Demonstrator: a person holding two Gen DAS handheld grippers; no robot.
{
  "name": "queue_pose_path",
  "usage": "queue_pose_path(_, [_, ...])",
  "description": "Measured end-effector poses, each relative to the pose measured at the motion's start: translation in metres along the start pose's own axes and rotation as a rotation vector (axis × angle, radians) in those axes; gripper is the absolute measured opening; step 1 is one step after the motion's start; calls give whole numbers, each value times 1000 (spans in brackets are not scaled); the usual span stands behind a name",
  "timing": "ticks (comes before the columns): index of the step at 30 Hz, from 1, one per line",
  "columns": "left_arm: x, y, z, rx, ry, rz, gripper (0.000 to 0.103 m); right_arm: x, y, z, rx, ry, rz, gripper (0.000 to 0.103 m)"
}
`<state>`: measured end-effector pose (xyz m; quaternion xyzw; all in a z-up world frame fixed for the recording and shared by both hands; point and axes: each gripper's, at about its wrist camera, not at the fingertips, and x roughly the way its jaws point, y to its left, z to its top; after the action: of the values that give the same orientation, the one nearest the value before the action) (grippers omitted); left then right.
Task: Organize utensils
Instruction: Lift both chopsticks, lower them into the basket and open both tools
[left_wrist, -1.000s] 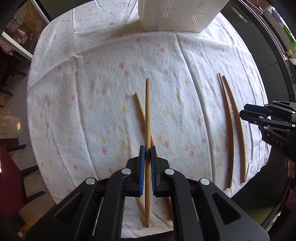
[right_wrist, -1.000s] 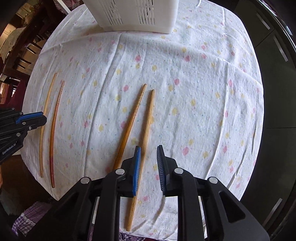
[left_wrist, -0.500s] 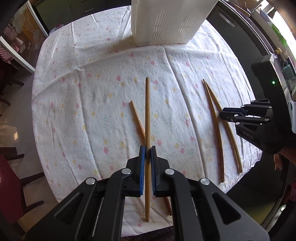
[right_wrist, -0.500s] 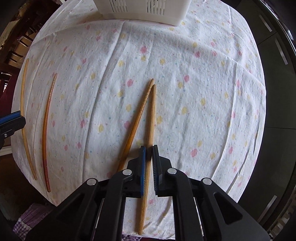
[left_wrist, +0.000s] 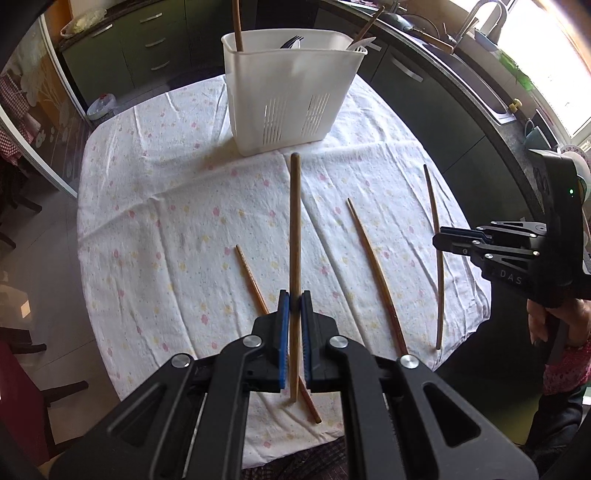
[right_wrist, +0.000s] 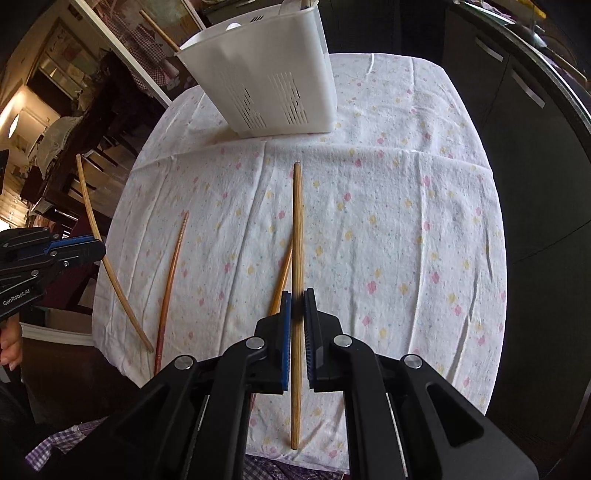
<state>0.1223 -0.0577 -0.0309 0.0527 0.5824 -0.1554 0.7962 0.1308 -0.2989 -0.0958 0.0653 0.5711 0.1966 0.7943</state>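
My left gripper (left_wrist: 294, 308) is shut on a light wooden chopstick (left_wrist: 295, 236), held above the table and pointing at the white utensil basket (left_wrist: 291, 92). A darker chopstick (left_wrist: 255, 284) lies on the cloth under it. My right gripper (right_wrist: 297, 308) is shut on another light chopstick (right_wrist: 297, 240), also lifted and pointing at the basket (right_wrist: 273, 85). A darker chopstick (right_wrist: 282, 277) lies under it. Each gripper shows in the other view, the right one (left_wrist: 443, 236) and the left one (right_wrist: 96, 251), each with its chopstick (left_wrist: 437, 258) (right_wrist: 99, 240).
The round table carries a white flowered cloth (left_wrist: 184, 221). The basket holds forks and wooden utensils (left_wrist: 236, 22). Dark kitchen counters and a sink (left_wrist: 480, 44) stand beyond the table. Chairs (right_wrist: 74, 166) stand at the side.
Both grippers have lifted their chopsticks off the cloth and tilted up, so the basket is now fully in view. One second ago the right gripper was open; it has closed on its chopstick.
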Motion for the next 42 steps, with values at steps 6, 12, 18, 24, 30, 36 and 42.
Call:
queue_pose_path(6, [-17, -10, 11, 22, -64, 6, 6, -34, -12, -11, 10, -75, 30, 7])
queue_pose_path(12, [-24, -16, 17, 31, -86, 4, 6, -50, -9, -13, -1, -118, 50, 7])
queue_pose_path(18, [-37, -17, 28, 35, -129, -1, 6, -60, -5, -9, -12, -152, 50, 7])
queue_pose_path(24, [-72, -19, 55, 32, -229, -8, 6, -73, -5, -4, -13, -186, 53, 7])
queue_pose_path(30, [-126, -27, 96, 24, -408, 5, 6, -77, -8, -2, -9, -198, 59, 7])
queue_pose_path(36, [-153, -35, 144, 20, -534, 54, 6, -76, -15, -4, 1, -198, 65, 7])
queue_pose_path(42, [-132, -33, 180, 7, -549, 133, 6, -80, -22, -7, 11, -207, 69, 7])
